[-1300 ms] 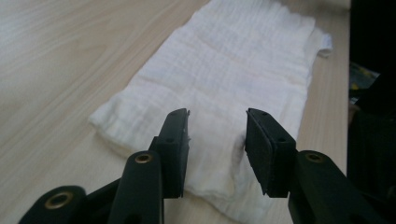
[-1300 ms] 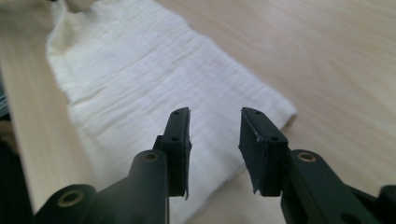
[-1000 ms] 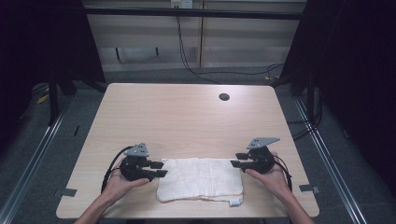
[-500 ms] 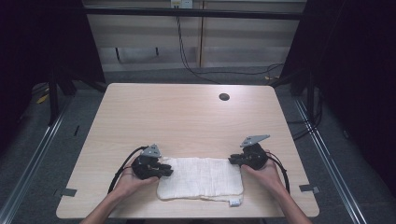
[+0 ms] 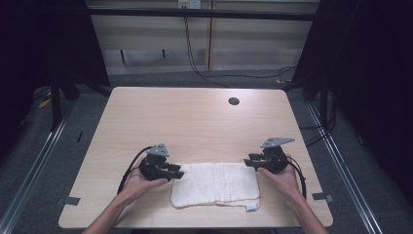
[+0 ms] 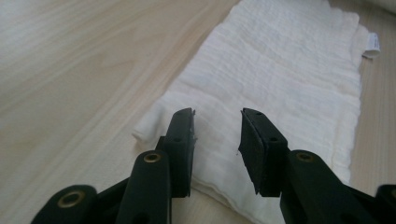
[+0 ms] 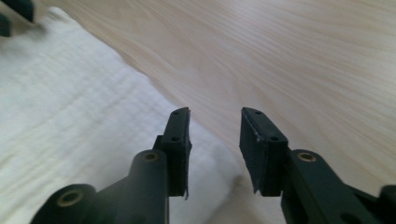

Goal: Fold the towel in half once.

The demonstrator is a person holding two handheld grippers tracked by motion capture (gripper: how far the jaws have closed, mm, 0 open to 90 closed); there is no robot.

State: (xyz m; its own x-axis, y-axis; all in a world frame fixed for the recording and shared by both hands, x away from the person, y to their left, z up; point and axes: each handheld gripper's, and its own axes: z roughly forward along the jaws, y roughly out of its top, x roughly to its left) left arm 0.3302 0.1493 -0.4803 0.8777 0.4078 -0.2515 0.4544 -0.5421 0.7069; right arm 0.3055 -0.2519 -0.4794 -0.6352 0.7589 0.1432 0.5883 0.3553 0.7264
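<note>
A white folded towel (image 5: 215, 184) lies flat near the table's front edge, with a small tag (image 5: 251, 207) at its front right corner. My left gripper (image 5: 178, 171) sits at the towel's left end. Its jaws have just been opening and stand apart over the cloth (image 6: 280, 79), with nothing pinched between them (image 6: 217, 114). My right gripper (image 5: 248, 160) is at the towel's far right corner. Its jaws have just been opening too, and they gape (image 7: 215, 112) above the cloth's edge (image 7: 70, 107) and bare wood.
The light wooden table (image 5: 195, 122) stretches bare behind the towel, with a dark round cable hole (image 5: 234, 101) near its far edge. Black frame posts and cables stand around the table. The person's hands and forearms come in from the front edge.
The left gripper has shifted a little to the right, onto the towel's left end. The right gripper has stayed at the right end. The towel lies much as before.
</note>
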